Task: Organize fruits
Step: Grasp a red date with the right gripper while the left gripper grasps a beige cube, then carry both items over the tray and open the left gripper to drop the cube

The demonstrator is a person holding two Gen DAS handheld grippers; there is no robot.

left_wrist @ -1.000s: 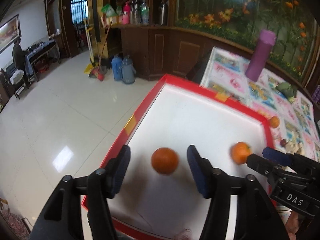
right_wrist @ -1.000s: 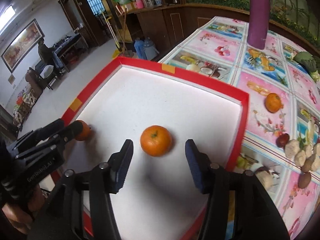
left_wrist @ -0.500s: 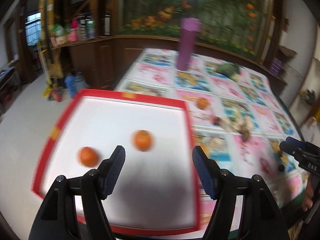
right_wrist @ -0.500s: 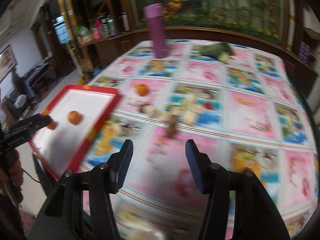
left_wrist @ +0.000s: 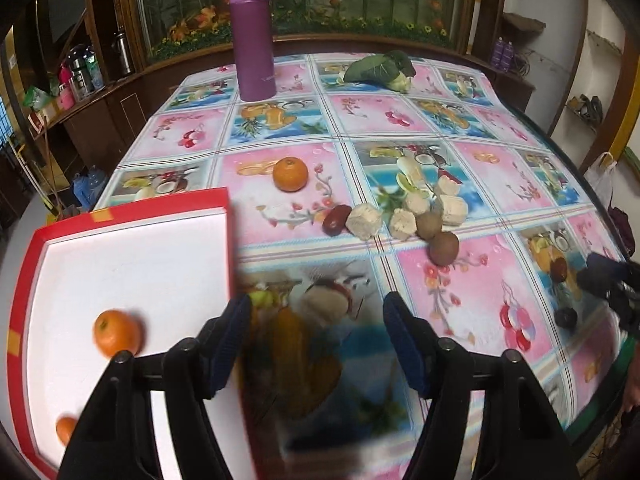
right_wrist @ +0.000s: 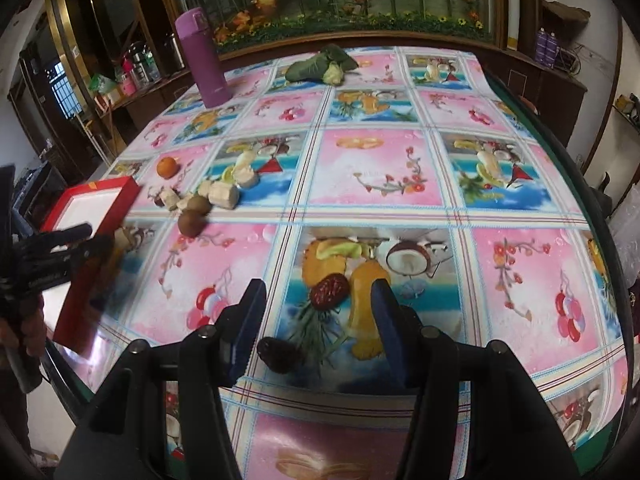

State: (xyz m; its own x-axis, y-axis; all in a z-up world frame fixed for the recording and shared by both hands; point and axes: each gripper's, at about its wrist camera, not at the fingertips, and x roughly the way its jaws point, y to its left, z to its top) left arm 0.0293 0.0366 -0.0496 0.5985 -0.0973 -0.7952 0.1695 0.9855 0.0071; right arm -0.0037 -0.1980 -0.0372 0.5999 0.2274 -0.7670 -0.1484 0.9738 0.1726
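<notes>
The red tray (left_wrist: 132,209) with a white floor holds one orange (left_wrist: 117,333), and a second orange (left_wrist: 65,430) shows beside my left finger. My left gripper (left_wrist: 316,316) hangs over the flowered cloth just right of the tray, jaws apart and closing, nothing between them. A third orange (left_wrist: 291,174) lies on the cloth beyond it. My right gripper (right_wrist: 318,296) is open above a red date (right_wrist: 330,291), which lies between its fingers untouched. A dark date (right_wrist: 279,354) lies nearer, by the left finger. Two kiwis (right_wrist: 189,224) and a red date (left_wrist: 337,220) sit among pale chunks.
A tall purple flask (left_wrist: 254,36) and a leafy green vegetable (left_wrist: 380,68) stand at the table's far side. Several pale chunks (left_wrist: 416,210) lie mid-table. The tray overhangs the table's left edge. The table's front edge is close under both grippers.
Both grippers have swung right, away from the tray and out over the cloth. The two oranges that lay between their open fingers stayed in the tray.
</notes>
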